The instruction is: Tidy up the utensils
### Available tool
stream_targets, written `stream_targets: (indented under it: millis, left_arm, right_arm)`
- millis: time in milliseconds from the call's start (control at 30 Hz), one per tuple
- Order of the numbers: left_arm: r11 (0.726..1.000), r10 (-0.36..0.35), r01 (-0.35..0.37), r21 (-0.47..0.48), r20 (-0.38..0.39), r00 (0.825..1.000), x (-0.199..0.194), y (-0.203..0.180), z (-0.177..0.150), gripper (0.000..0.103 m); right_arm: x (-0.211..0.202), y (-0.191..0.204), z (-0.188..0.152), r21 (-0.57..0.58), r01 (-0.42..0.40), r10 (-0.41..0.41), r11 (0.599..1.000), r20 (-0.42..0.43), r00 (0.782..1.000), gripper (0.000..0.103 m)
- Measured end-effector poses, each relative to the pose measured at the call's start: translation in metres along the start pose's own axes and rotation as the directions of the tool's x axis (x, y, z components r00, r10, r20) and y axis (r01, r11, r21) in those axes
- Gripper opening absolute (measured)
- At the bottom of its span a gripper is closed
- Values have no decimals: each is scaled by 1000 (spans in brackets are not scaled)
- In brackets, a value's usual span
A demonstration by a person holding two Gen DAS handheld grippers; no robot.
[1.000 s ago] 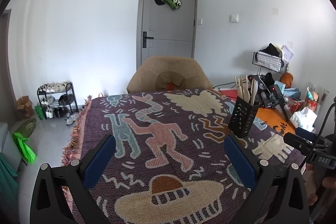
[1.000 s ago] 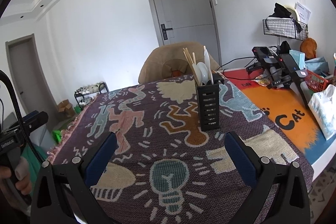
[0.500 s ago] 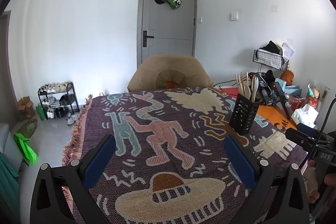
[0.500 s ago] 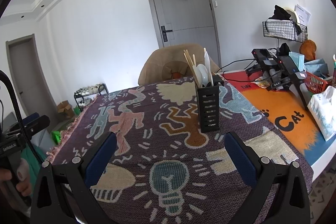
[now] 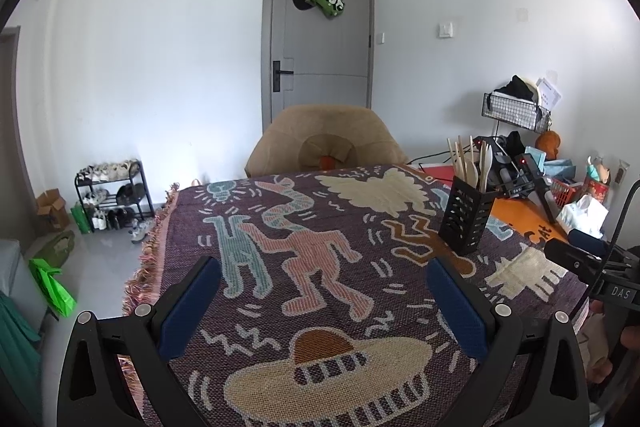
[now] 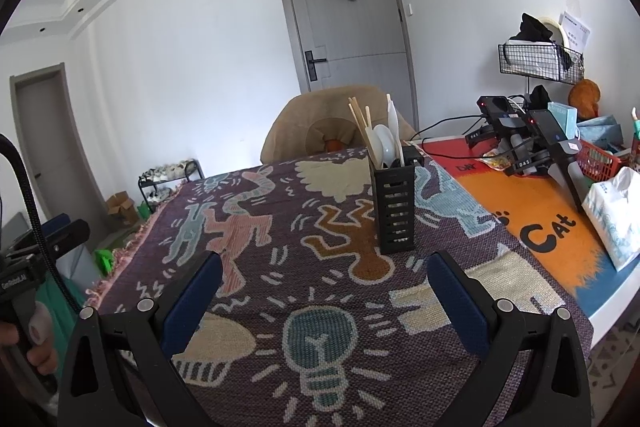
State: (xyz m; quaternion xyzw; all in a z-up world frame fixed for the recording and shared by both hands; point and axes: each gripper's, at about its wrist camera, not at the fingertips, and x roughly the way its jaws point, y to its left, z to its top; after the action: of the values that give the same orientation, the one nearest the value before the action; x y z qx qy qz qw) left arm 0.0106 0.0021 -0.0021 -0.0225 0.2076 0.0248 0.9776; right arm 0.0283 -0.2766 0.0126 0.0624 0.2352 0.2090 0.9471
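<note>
A black slotted utensil holder stands upright on the patterned table cloth. Wooden chopsticks and pale plastic spoons stick up out of it; the same utensils show in the left wrist view. My left gripper hangs open above the near part of the cloth, holder ahead to its right. My right gripper is open too, nothing between its fingers, with the holder a short way in front. No loose utensil lies on the cloth.
A tan chair stands at the table's far edge. On the right, an orange mat carries spare black grippers, a tissue pack and a red basket. A shoe rack stands by the left wall.
Both grippers have drawn back slightly from the table and stayed open. The holder sits a little farther off in both views.
</note>
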Motion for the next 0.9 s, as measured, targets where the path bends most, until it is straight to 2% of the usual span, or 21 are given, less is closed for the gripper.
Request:
stream_targets:
  millis: [900]
  left_arm:
    - [1000,5,-5,-3,8,1000,-1,2,0,103]
  right_arm:
    - [1,4,-1,-22,19,-19,1000,3,1000,103]
